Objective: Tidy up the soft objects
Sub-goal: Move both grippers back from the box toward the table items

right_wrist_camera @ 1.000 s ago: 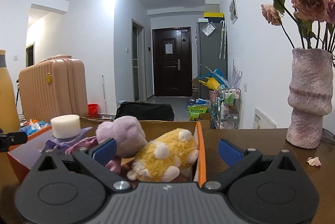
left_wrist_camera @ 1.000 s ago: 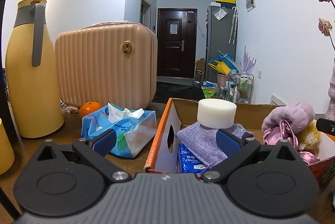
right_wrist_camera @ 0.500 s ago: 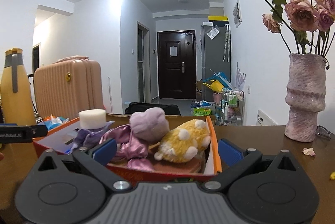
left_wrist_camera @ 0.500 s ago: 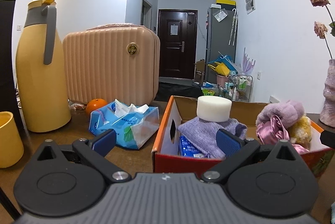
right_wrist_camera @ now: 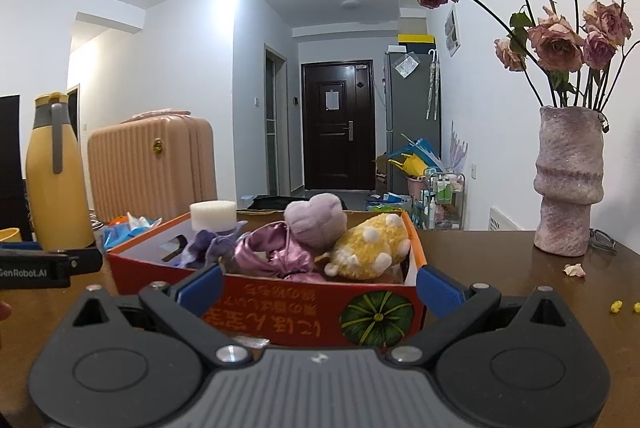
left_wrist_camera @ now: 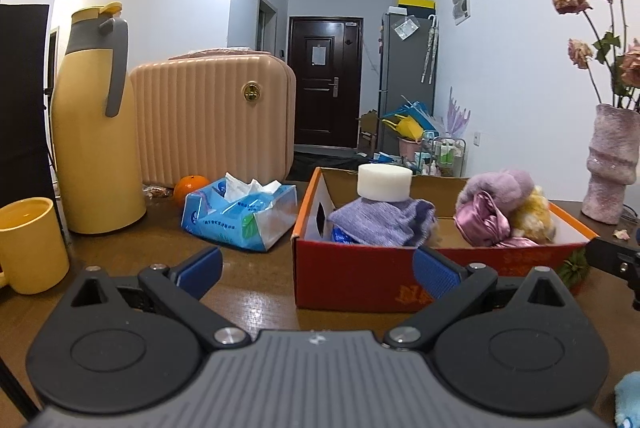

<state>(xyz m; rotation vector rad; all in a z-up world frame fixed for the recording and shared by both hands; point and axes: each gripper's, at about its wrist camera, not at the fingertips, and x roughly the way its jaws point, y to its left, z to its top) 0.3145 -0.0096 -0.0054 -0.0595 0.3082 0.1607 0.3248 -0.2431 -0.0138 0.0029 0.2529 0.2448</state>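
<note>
While both our left gripper (left_wrist_camera: pixel 316 270) and right gripper (right_wrist_camera: pixel 318 286) hover with jaws wide open and empty before the red cardboard box (right_wrist_camera: pixel 304 312) on the table, we judge the white foam cylinder (left_wrist_camera: pixel 385 181), perched on purple knitted cloth (left_wrist_camera: pixel 384 218), could topple if nudged. Whatever lies beneath the yellow plush toy (right_wrist_camera: pixel 370 242) is hidden.

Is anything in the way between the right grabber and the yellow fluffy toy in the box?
Only the box's red front wall. The right gripper is open and low in front of it, and the yellow toy lies behind that wall, open from above.
</note>
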